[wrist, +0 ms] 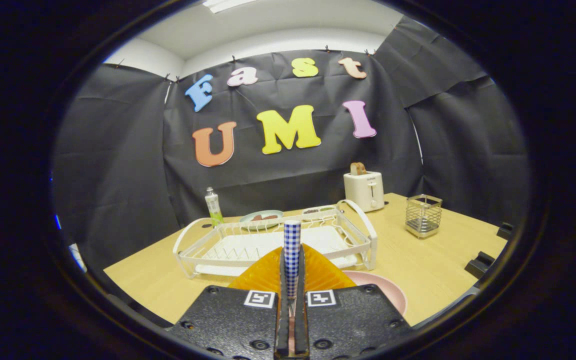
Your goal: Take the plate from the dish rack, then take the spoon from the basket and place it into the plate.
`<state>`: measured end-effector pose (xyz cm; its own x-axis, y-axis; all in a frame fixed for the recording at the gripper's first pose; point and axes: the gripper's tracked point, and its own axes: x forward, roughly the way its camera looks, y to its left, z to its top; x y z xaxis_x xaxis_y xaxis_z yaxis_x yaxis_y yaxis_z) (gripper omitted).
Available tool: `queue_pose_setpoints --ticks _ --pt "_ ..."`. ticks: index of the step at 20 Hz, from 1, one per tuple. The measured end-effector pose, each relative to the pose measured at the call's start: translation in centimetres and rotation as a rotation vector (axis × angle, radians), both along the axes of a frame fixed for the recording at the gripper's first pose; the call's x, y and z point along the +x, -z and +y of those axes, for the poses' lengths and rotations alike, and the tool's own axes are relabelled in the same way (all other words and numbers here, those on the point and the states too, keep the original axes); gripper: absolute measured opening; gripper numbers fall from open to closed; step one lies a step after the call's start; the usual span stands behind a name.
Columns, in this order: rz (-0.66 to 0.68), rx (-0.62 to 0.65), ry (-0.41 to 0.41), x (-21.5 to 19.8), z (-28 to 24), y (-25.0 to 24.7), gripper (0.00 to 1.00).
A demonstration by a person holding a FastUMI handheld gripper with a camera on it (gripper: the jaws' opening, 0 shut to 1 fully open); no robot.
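The hand-held gripper (292,280) pinches the spoon (292,250) above the plate (388,290), dish rack (268,245) beyond.

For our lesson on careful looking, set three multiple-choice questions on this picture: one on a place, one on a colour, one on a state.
1. Where is the toaster?
A. On the table, beyond the dish rack
B. Inside the rack
C. On the floor

2. What does the spoon handle look like?
A. Plain red
B. Blue and white checks
C. Green stripes

3. How do the jaws of the gripper stand?
A. Wide open, holding nothing
B. Closed on a fork
C. Closed on the spoon handle

Answers: 1 A, since the toaster stands on the wood past the rack's far corner; 2 B, since the upright handle is checked; 3 C, since both jaws press the handle between them.
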<state>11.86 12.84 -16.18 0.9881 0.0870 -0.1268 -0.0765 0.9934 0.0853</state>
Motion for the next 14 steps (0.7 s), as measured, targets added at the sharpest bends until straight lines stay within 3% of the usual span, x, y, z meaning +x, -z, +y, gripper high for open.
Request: queue_pose_setpoints --ticks 11,14 --pt "-0.031 -0.015 0.070 -0.4 -5.4 0.4 0.20" --pt "-0.003 0.000 0.052 -0.7 -6.0 0.5 0.32"
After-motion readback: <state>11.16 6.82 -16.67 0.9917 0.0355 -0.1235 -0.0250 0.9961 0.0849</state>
